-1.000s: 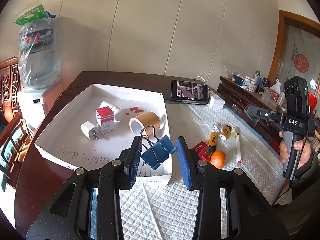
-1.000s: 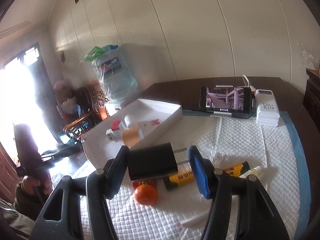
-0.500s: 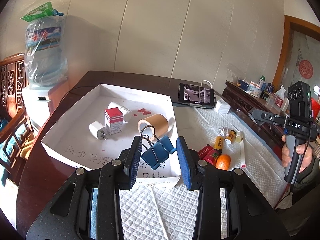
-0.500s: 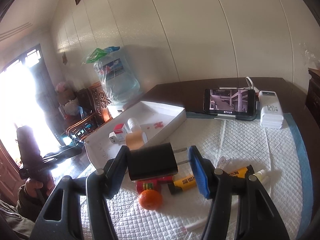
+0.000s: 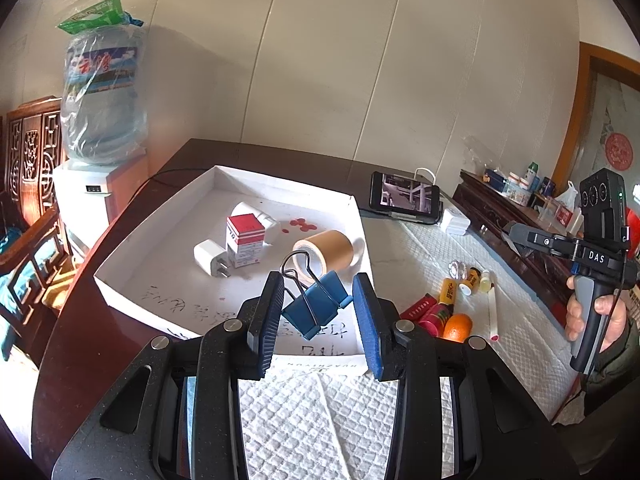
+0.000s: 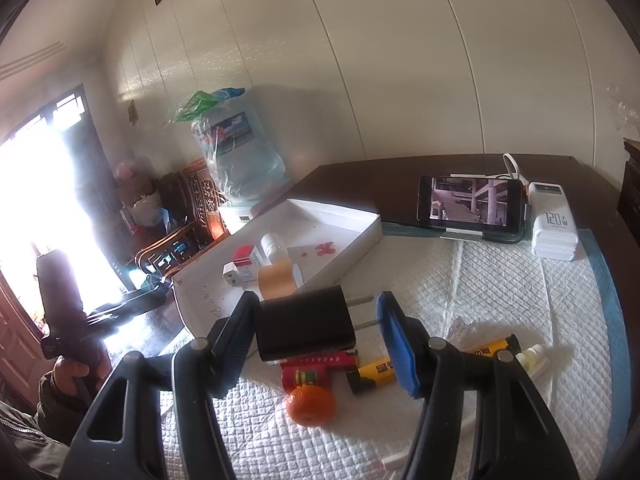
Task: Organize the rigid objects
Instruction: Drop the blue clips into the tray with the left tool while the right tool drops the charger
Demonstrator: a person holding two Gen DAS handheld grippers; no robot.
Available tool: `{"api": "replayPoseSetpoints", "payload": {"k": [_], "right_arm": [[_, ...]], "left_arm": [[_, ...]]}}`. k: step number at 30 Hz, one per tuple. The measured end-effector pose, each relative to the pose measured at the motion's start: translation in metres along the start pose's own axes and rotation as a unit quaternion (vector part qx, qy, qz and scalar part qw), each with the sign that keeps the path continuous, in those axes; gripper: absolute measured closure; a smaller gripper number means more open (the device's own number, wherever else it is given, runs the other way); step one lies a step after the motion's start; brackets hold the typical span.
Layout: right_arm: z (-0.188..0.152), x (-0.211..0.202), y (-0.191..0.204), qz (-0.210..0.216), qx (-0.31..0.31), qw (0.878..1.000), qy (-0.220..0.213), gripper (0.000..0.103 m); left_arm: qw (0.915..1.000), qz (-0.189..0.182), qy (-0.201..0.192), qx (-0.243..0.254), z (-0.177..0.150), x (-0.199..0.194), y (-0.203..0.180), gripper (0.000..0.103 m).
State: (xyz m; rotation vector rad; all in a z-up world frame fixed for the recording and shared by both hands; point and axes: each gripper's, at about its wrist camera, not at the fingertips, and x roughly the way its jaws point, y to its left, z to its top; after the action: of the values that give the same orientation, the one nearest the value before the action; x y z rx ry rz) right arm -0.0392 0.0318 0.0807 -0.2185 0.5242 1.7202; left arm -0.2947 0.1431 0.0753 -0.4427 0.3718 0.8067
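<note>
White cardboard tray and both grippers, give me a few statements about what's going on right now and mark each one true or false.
1. The left gripper holds a blue metal binder clip above the near part of the white cardboard tray. True.
2. The right gripper is empty. False: it holds a black plug-in charger, prongs toward the blue finger pad.
3. The roll of brown packing tape lies inside the tray. True.
4. The small orange fruit sits in the tray. False: it rests on the white quilted pad, outside the tray.
5. The white plug adapter lies beside the red and white carton in the tray. True.
</note>
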Motion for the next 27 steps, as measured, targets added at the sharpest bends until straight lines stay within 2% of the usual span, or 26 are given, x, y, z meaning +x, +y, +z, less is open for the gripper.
{"api": "replayPoseSetpoints", "payload": {"k": [27], "right_arm": [[0.010, 0.022, 0.019, 0.020, -0.016, 1.000, 0.008, 0.042]], "left_arm": [[0.9994, 0.019, -0.008, -0.029, -0.001, -0.002, 0.022, 0.068]]}}
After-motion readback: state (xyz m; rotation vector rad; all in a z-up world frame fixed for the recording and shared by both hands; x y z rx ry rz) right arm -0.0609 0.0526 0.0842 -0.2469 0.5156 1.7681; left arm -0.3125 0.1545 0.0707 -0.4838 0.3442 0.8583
